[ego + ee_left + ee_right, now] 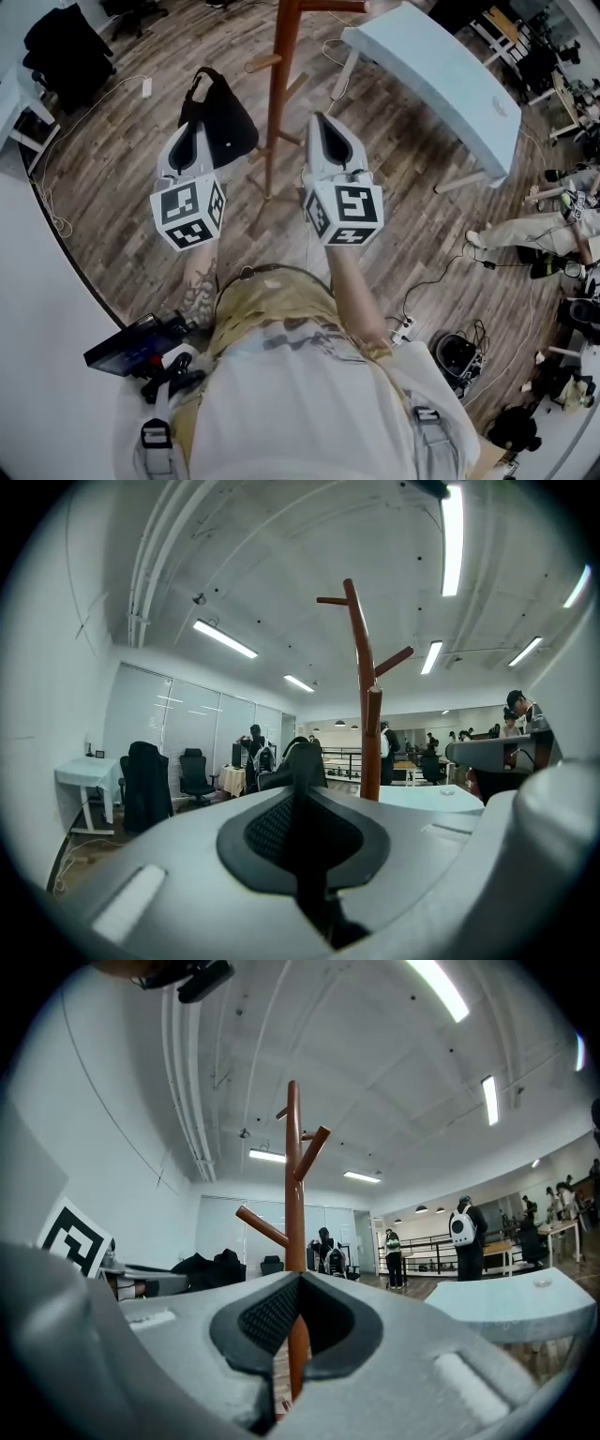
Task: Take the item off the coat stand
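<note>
The brown wooden coat stand (281,84) rises between my two grippers, and its pegs (262,1225) are bare. A black bag (223,120) hangs left of the pole, off the stand, at the tip of my left gripper (199,127). In the left gripper view that gripper (298,794) is shut, and a dark fold of the bag (302,761) sticks out past its tips. My right gripper (320,122) hovers just right of the pole. In the right gripper view this gripper (298,1281) is shut on nothing, and the pole (294,1185) stands straight ahead.
A pale blue-white table (441,66) stands to the right of the stand. A dark coat over a chair (66,47) is at the far left. Cables and a power strip (403,328) lie on the wood floor. A person's legs (520,230) show at the right edge.
</note>
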`<state>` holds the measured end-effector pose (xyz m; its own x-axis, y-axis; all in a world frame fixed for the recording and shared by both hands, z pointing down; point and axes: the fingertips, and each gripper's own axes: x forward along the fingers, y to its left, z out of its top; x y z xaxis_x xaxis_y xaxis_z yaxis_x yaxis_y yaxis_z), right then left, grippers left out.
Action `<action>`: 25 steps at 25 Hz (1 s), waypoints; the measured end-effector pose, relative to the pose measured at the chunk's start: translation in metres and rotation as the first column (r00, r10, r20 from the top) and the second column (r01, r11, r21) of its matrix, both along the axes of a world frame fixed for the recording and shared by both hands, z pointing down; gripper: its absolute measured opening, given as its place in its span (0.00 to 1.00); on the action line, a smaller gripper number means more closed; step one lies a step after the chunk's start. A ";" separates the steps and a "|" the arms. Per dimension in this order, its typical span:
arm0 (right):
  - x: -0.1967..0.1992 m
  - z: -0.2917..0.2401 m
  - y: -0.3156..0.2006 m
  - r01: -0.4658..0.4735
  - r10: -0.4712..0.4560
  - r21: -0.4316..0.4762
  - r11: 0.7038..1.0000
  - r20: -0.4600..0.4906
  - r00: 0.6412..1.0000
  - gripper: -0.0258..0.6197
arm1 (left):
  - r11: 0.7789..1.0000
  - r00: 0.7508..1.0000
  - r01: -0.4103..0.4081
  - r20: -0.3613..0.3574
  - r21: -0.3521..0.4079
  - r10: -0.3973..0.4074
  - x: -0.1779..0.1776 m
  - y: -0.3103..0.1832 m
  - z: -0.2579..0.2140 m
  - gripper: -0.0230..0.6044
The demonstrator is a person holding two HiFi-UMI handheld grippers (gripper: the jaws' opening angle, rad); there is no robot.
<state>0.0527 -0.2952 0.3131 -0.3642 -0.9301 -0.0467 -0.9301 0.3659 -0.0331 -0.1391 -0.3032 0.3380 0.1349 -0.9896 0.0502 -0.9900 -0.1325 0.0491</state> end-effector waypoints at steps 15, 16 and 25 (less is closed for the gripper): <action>0.000 0.001 0.001 -0.006 0.006 0.003 1.000 -0.019 1.000 0.04 | 1.000 1.000 -0.028 0.010 -0.005 0.028 0.008 0.000 0.002 0.05; -0.001 0.001 0.001 -0.007 0.007 0.003 1.000 -0.020 1.000 0.04 | 1.000 1.000 -0.029 0.010 -0.005 0.029 0.008 0.000 0.002 0.05; 0.001 -0.002 0.000 -0.007 0.007 0.006 1.000 -0.016 1.000 0.04 | 1.000 1.000 -0.029 0.009 -0.008 0.030 0.009 -0.001 0.000 0.05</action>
<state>0.0533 -0.2951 0.3115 -0.3583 -0.9325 -0.0460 -0.9331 0.3593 -0.0157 -0.1298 -0.3039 0.3382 0.1636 -0.9847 0.0593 -0.9861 -0.1613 0.0410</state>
